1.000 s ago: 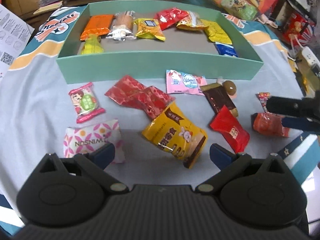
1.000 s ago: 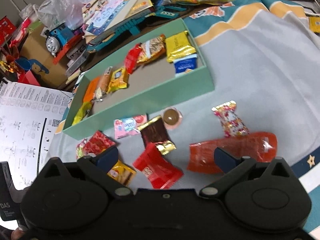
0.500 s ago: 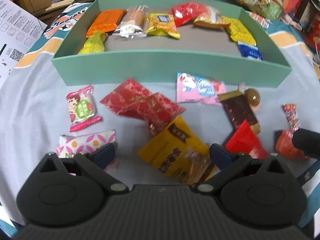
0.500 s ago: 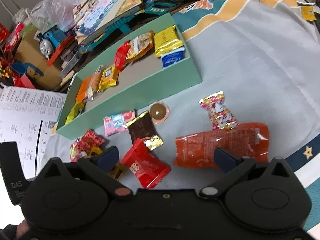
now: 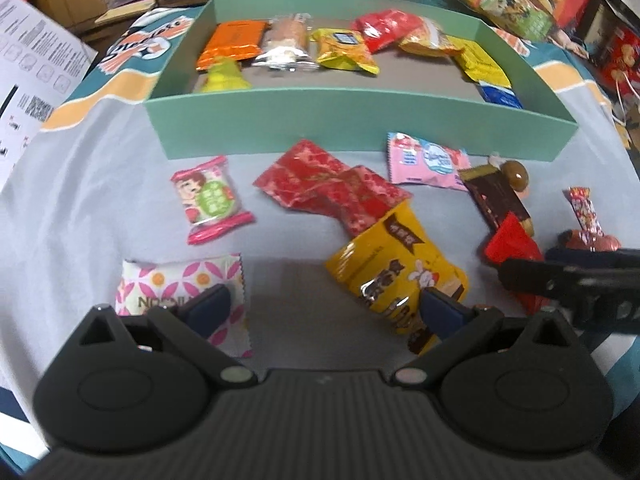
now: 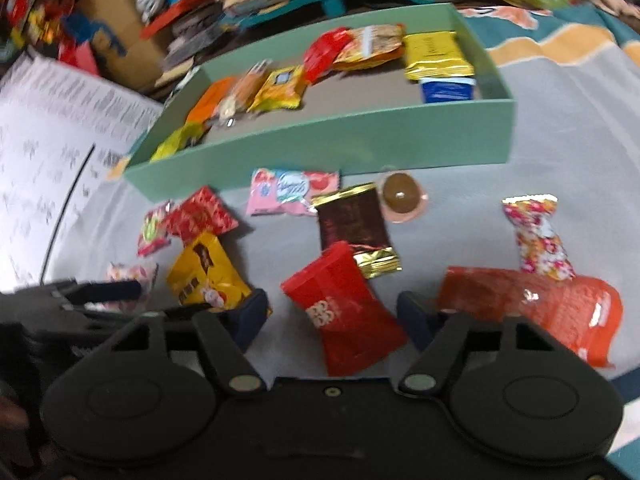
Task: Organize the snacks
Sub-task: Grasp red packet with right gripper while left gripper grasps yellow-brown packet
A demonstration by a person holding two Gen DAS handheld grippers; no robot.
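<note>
The left gripper [image 5: 322, 306] is held low over the grey surface [image 5: 100, 216], its fingers [image 5: 208, 306] spread wide and nothing pinched. The yellow snack bag [image 5: 394, 276] is seen at about 1 o'clock from it, touching the right finger. The pink-patterned white packet [image 5: 176, 280] lies under the left finger.

The right gripper [image 6: 332, 314] is also spread, and the red packet [image 6: 344, 308] is placed between its fingers [image 6: 250, 316] without being squeezed. The orange pouch [image 6: 532, 304] is found at 3 o'clock, just beside the right finger.

The green box [image 5: 352, 120] is located at 12 o'clock in both views. Several snacks are already laid inside it, among them an orange packet [image 5: 234, 42] and a blue packet [image 6: 446, 90].
</note>
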